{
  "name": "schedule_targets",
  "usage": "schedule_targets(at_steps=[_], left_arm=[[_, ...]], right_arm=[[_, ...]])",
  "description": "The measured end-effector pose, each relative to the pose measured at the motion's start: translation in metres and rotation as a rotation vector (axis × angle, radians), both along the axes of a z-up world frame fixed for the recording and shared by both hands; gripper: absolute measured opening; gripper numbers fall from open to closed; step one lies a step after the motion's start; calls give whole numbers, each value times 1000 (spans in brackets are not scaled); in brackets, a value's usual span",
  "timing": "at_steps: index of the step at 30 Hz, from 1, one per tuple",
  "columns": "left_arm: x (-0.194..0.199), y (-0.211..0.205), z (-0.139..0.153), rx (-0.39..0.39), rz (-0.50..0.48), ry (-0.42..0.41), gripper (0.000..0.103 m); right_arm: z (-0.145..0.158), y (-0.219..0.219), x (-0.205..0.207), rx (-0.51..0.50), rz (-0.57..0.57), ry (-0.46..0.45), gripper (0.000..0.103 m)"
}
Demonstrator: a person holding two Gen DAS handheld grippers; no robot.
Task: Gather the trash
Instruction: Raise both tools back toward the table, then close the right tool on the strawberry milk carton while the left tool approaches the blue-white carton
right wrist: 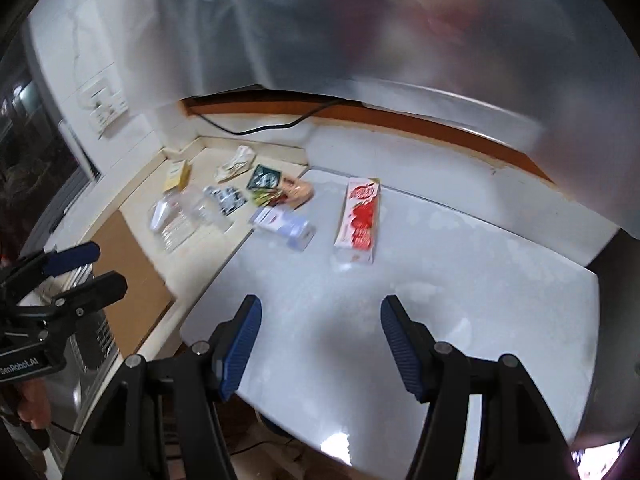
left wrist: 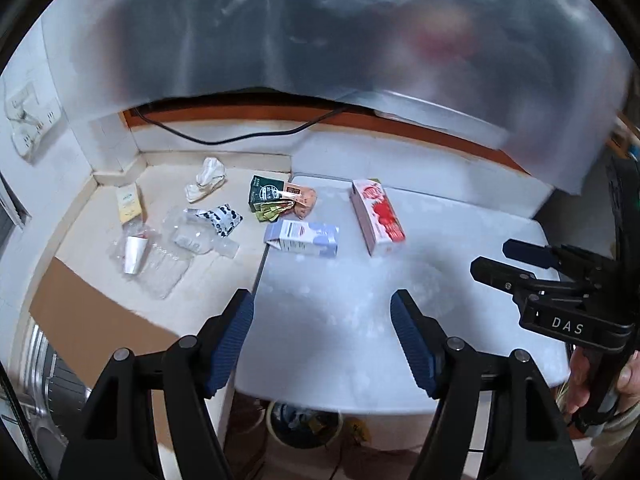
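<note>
White table [left wrist: 460,280] abuts a cream counter [left wrist: 100,216]. Trash clusters at 11 to 12 o'clock: red carton [left wrist: 378,216], blue carton [left wrist: 304,237], wrappers [left wrist: 280,200]. Left gripper [left wrist: 322,336] and right gripper [right wrist: 320,344] hang wide, empty, well short, likely poised to start.

Ahead of my left gripper [left wrist: 322,316] and right gripper [right wrist: 321,322], both spread, white table [left wrist: 440,280] lies bare up to the red carton [left wrist: 378,216] and blue-white carton [left wrist: 302,238], clutter crowds the counter corner [left wrist: 200,280], and a translucent sheet [left wrist: 340,28] hangs overhead.
</note>
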State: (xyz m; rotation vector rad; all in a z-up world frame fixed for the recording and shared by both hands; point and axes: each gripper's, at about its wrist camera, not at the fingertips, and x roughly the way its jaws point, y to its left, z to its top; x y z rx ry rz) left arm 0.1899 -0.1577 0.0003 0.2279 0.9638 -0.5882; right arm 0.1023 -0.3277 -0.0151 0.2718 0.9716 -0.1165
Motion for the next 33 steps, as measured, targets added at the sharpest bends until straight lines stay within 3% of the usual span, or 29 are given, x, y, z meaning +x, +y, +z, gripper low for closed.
schedule_targets(at_steps=[7, 16, 24, 33], left_arm=[[75, -44, -51, 27, 139, 67, 69], [149, -78, -117, 47, 270, 162, 69], [171, -97, -157, 125, 334, 211, 69], [181, -96, -180, 110, 435, 279, 69]], right_arm=[[-43, -37, 78, 30, 12, 43, 63], [-106, -41, 154, -3, 30, 128, 63], [-140, -37, 169, -99, 43, 211, 63], [-144, -47, 159, -50, 56, 195, 58]])
